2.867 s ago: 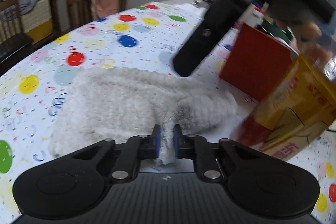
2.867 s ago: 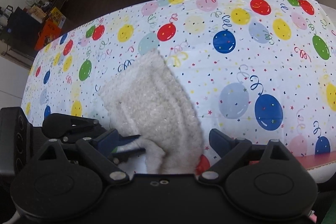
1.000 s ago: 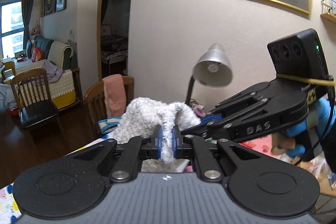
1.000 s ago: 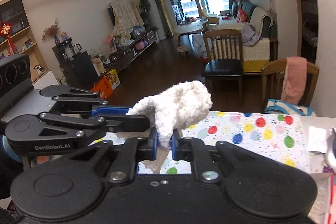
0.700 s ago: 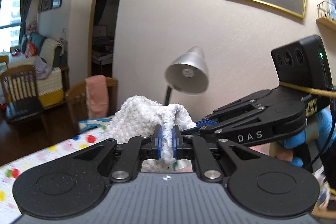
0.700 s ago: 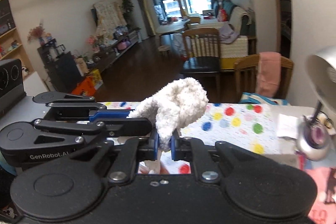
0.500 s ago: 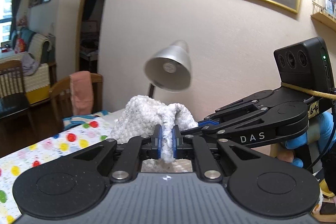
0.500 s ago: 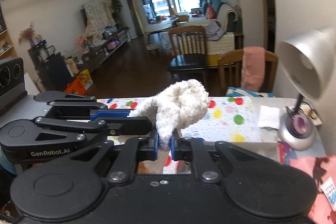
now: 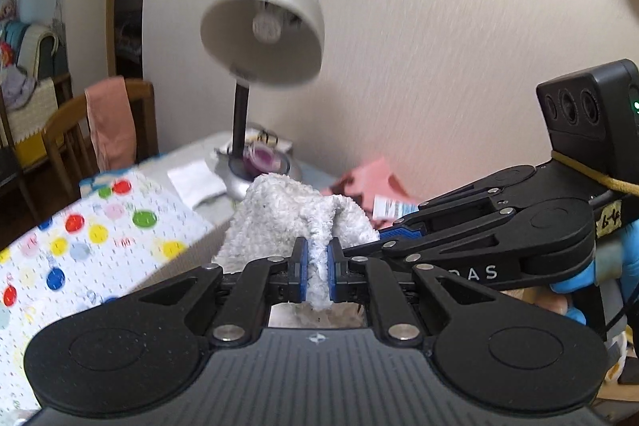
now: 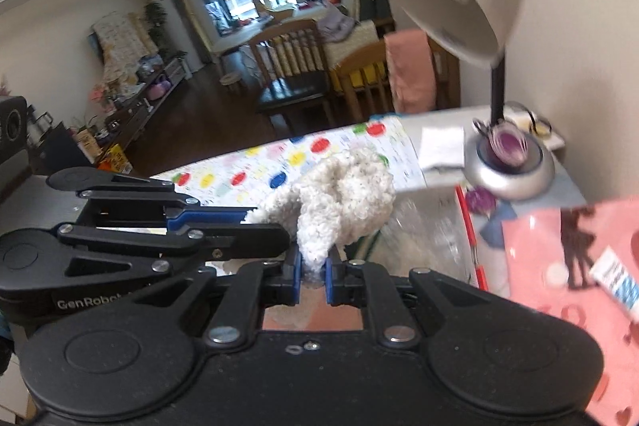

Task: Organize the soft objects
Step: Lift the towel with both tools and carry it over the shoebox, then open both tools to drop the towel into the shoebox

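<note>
A fluffy white towel (image 9: 287, 214) hangs in the air, pinched at two points. My left gripper (image 9: 317, 268) is shut on one fold of it, the blue pads pressing the cloth. My right gripper (image 10: 311, 272) is shut on another fold of the same towel (image 10: 343, 194). In the left wrist view the right gripper (image 9: 389, 232) reaches in from the right, held by a hand in a blue glove (image 9: 575, 282). In the right wrist view the left gripper (image 10: 251, 216) comes in from the left. The towel's lower part is hidden behind the gripper bodies.
A silver desk lamp (image 9: 263, 30) stands close ahead on the table's far end, near the wall. The balloon-print tablecloth (image 9: 80, 242) lies to the left, pink paper (image 10: 567, 266) to the right. A clear plastic bag (image 10: 427, 246) sits below the towel. Wooden chairs (image 10: 295, 66) stand beyond the table.
Both grippers have carried the towel toward the lamp and lower; the lamp now looms larger, and the table end with the pink paper has come into view. Both grips have held.
</note>
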`<state>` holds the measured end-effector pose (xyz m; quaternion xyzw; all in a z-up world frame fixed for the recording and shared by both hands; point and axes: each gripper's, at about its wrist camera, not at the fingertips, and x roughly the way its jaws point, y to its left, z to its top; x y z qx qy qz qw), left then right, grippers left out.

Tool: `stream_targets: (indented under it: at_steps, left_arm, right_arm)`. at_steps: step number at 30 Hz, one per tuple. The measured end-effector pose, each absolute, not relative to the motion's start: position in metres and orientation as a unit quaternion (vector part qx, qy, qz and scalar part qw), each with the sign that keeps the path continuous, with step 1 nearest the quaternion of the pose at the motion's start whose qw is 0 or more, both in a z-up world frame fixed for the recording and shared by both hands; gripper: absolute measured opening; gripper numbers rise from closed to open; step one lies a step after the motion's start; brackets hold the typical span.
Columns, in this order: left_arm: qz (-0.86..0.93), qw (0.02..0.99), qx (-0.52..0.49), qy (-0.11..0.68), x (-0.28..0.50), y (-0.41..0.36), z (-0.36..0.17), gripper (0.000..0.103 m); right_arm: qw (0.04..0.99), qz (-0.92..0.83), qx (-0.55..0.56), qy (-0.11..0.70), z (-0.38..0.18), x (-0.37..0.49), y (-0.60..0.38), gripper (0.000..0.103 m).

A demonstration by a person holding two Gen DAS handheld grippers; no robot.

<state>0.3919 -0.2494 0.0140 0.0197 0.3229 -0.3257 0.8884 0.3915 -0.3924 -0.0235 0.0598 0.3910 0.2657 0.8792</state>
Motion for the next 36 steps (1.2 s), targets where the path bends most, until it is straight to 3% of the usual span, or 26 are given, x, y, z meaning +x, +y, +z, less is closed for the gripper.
stream_targets:
  at_steps: [16, 25, 27, 32, 36]
  left_arm:
    - [-0.294, 0.854, 0.029, 0.428, 0.42, -0.255, -0.066, 0.009]
    - [-0.286, 0.847, 0.019, 0.448, 0.421, -0.248, -0.084, 0.009]
    - [-0.287, 0.847, 0.012, 0.447, 0.419, -0.245, -0.084, 0.01]
    - [-0.286, 0.849, -0.013, 0.444, 0.416, -0.233, -0.08, 0.011]
    - [-0.288, 0.851, -0.017, 0.439, 0.412, -0.228, -0.076, 0.012]
  right_arm:
    - [0.868, 0.224, 0.141, 0.42, -0.118, 0.396, -0.404, 0.014]
    - [0.869, 0.199, 0.165, 0.422, -0.133, 0.391, -0.406, 0.032]
    - [0.872, 0.192, 0.167, 0.418, -0.133, 0.387, -0.407, 0.046]
    - [0.879, 0.194, 0.169, 0.402, -0.129, 0.378, -0.41, 0.059]
    - [0.881, 0.193, 0.17, 0.398, -0.125, 0.374, -0.412, 0.061]
